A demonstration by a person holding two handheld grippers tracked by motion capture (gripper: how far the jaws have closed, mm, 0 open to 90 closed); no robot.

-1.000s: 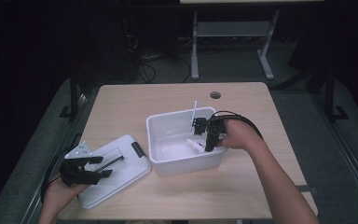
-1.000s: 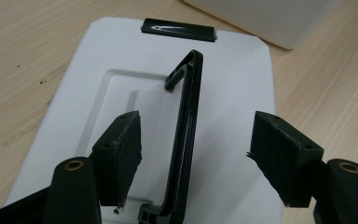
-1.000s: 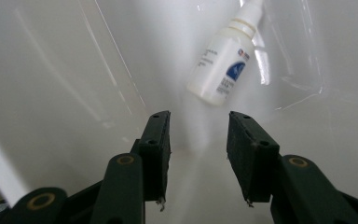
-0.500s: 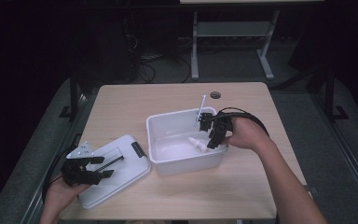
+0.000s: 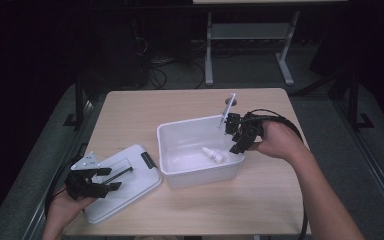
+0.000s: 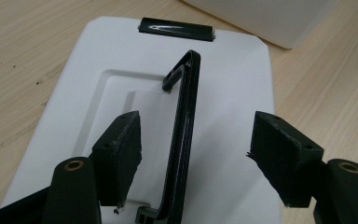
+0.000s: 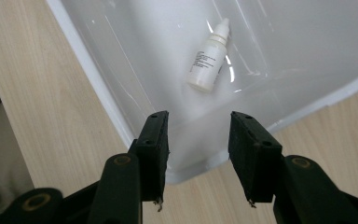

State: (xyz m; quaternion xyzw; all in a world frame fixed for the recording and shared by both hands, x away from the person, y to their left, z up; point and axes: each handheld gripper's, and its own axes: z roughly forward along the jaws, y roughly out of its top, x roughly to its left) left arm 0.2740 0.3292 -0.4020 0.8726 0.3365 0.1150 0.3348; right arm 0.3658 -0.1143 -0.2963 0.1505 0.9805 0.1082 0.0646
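Now | right tool (image 7: 198, 161) spread, empty, over bin (image 7: 98, 93) | dropper bottle (image 7: 208, 58) inside

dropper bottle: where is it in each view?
High view: bottle lies on the bin floor, right of centre, just left of the right gripper.
Left gripper view: not in it.
Right gripper view: bottle top centre, lying in the bin, beyond the jaws.
Shared landmark: white bin.

White dropper bottle (image 7: 209, 58) lies (on its side) in bin (image 7: 98, 88).
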